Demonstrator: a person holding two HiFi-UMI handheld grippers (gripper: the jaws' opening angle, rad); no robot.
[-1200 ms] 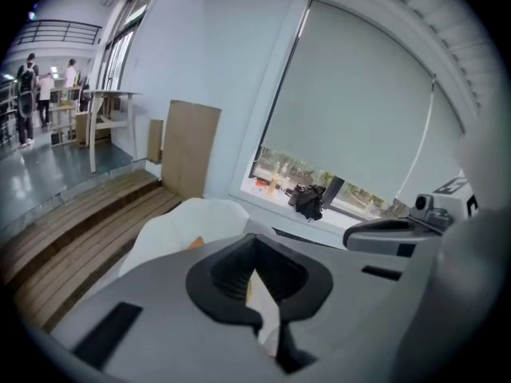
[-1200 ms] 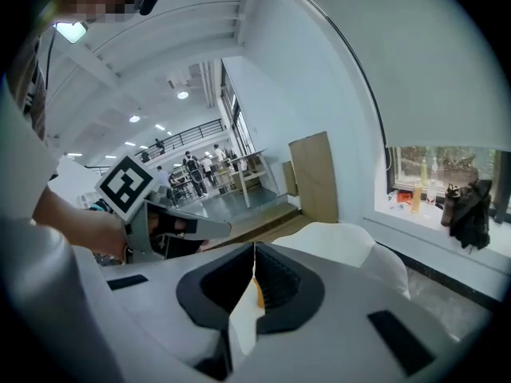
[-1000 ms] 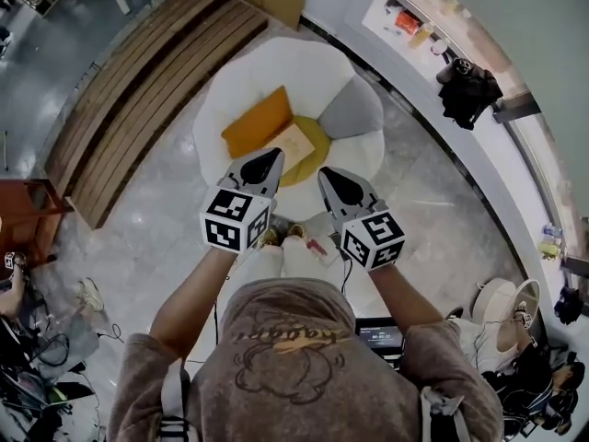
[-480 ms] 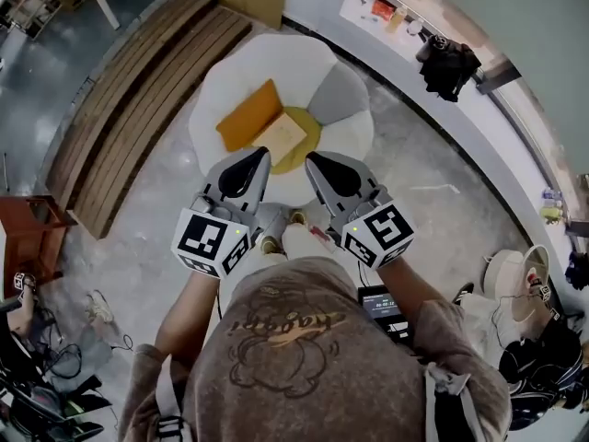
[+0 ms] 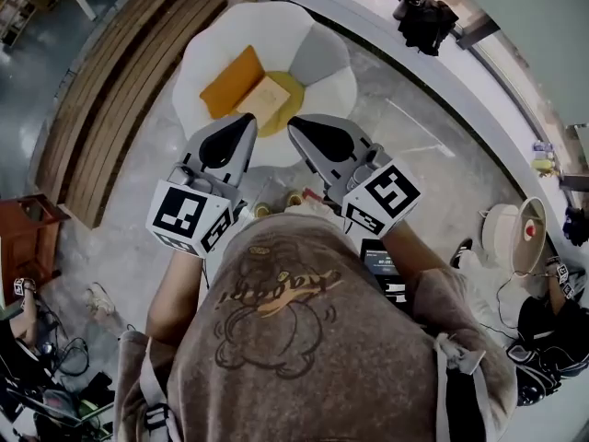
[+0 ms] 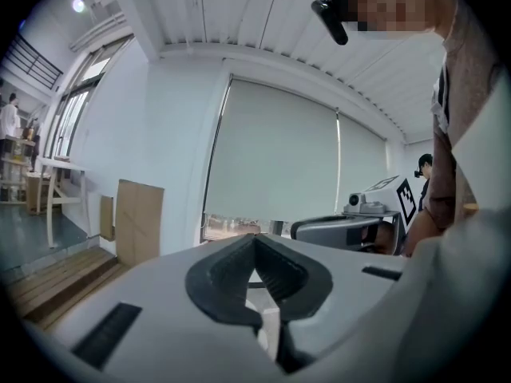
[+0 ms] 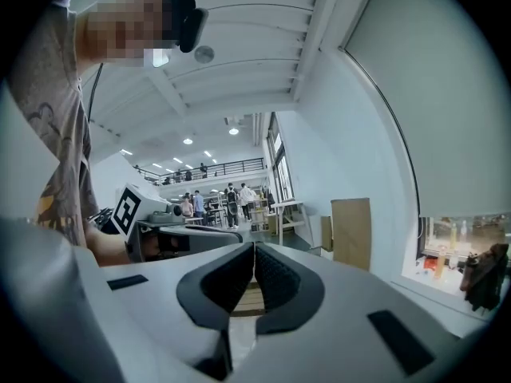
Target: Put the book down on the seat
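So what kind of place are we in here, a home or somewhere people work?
Probably a big open workspace or lab, not a home: there's a railed mezzanine, people gathered below it, and loose cables underfoot.

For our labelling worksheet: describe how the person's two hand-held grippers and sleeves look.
The left hand-held gripper and the right hand-held gripper are both light grey, tapered shells with black ribbed pads. Each carries a white cube printed with black square markers. The sleeves are brownish grey.
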